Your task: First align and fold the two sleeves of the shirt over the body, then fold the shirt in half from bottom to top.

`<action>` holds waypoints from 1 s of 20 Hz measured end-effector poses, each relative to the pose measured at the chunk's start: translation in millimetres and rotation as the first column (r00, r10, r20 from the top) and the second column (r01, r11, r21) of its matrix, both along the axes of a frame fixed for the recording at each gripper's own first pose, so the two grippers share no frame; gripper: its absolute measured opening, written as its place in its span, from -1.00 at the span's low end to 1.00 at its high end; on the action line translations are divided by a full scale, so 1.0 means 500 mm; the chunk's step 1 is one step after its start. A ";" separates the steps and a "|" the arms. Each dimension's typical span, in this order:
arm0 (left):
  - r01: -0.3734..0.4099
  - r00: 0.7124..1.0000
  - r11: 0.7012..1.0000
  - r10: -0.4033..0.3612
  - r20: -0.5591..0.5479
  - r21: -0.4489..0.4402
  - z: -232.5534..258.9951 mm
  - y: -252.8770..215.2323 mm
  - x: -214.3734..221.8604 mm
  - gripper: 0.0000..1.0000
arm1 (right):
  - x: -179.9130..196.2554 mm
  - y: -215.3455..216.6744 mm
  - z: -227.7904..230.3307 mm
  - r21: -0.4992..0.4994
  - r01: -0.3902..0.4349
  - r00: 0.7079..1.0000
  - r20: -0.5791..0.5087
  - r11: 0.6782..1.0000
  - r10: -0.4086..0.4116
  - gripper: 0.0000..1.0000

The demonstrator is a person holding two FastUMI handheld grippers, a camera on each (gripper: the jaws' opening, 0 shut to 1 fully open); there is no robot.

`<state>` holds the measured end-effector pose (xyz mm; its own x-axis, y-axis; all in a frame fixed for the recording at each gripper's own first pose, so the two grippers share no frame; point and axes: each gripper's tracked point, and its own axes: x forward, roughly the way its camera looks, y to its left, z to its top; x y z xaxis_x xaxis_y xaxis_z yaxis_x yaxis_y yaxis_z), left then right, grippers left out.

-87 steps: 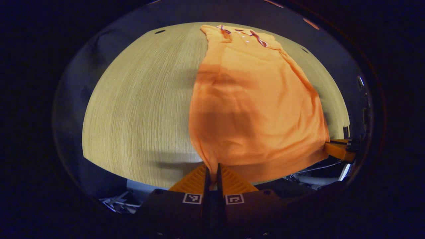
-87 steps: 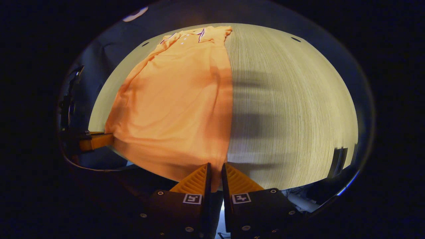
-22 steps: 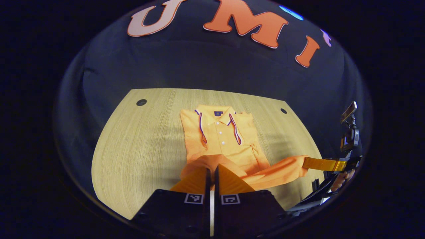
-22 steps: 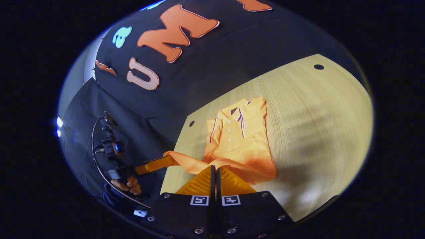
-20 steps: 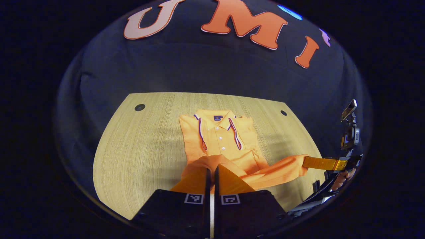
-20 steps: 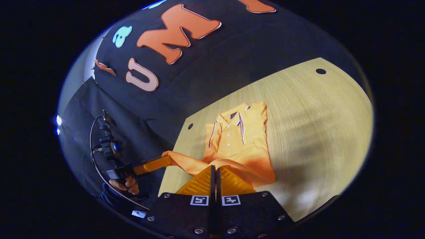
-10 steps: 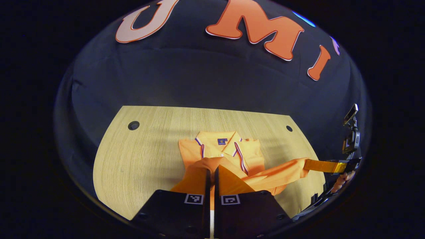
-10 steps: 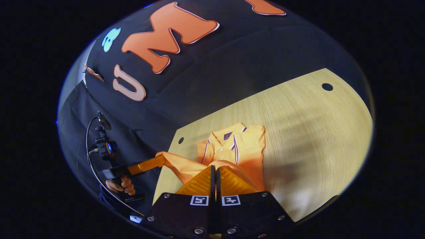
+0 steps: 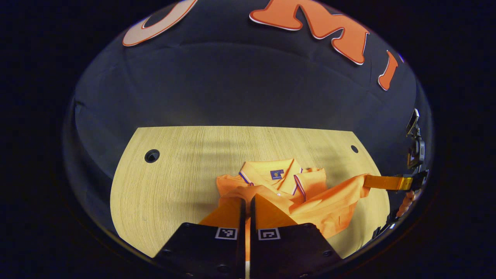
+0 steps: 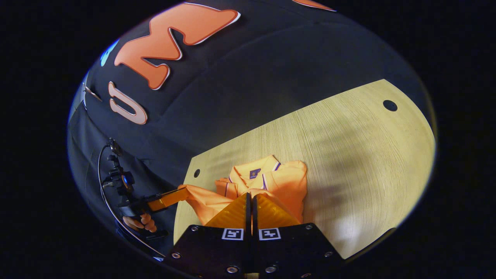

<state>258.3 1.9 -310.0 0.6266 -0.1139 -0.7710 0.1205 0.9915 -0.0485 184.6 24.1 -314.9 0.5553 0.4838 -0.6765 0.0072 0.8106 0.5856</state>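
Note:
An orange polo shirt (image 9: 310, 182) lies on the wooden table (image 9: 174, 182), sleeves folded in, collar (image 9: 277, 174) at the far end. My left gripper (image 9: 246, 198) is shut on one bottom hem corner, held up just short of the collar. In the same view my right gripper (image 9: 368, 181) pinches the other hem corner, and the hem hangs between the two. In the right gripper view my right gripper (image 10: 250, 195) is shut on the shirt (image 10: 286, 182) hem near the collar (image 10: 254, 173). My left gripper (image 10: 180, 192) holds its corner off the table's left side.
The table has round cable holes (image 9: 152, 155) near its far corners, another hole (image 10: 390, 105) at the right. Black cloth wall stands behind the table. A hand (image 10: 137, 223) holds the left gripper's handle beyond the table edge.
Both grippers have carried the bottom hem up and forward toward the collar. The lifted lower half now covers the buttons and most of the chest.

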 end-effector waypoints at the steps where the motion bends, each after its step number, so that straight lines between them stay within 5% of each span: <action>1: 0.002 1.000 1.000 -0.002 0.001 0.014 -0.010 0.005 0.019 -0.91 | 0.016 0.001 -0.010 -0.009 0.003 1.000 -0.004 1.000 -0.003 -0.99; 15: -0.017 1.000 0.988 0.017 -0.003 0.156 -0.121 0.062 0.125 -0.84 | 0.122 -0.029 -0.163 -0.170 0.066 0.988 -0.123 0.983 -0.087 -0.99; 17: -0.022 1.000 0.985 0.024 -0.008 0.169 -0.128 0.069 0.127 -0.55 | 0.118 -0.027 -0.172 -0.187 0.086 0.983 -0.146 0.979 -0.114 -0.97; 18: -0.027 1.000 0.985 0.029 -0.008 0.170 -0.126 0.067 0.127 -0.44 | 0.125 -0.023 -0.183 -0.196 0.086 0.984 -0.135 0.977 -0.114 -0.65; 20: -0.034 0.999 0.985 0.034 0.002 0.169 -0.115 0.068 0.122 0.24 | 0.131 -0.031 -0.174 -0.208 0.099 0.985 -0.115 0.973 -0.125 -0.16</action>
<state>319.5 36.0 -367.5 0.6270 0.0395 -0.7780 0.0869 0.9889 0.1202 249.9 8.7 -402.1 0.5017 0.2707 -0.8216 0.1682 0.9011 0.3996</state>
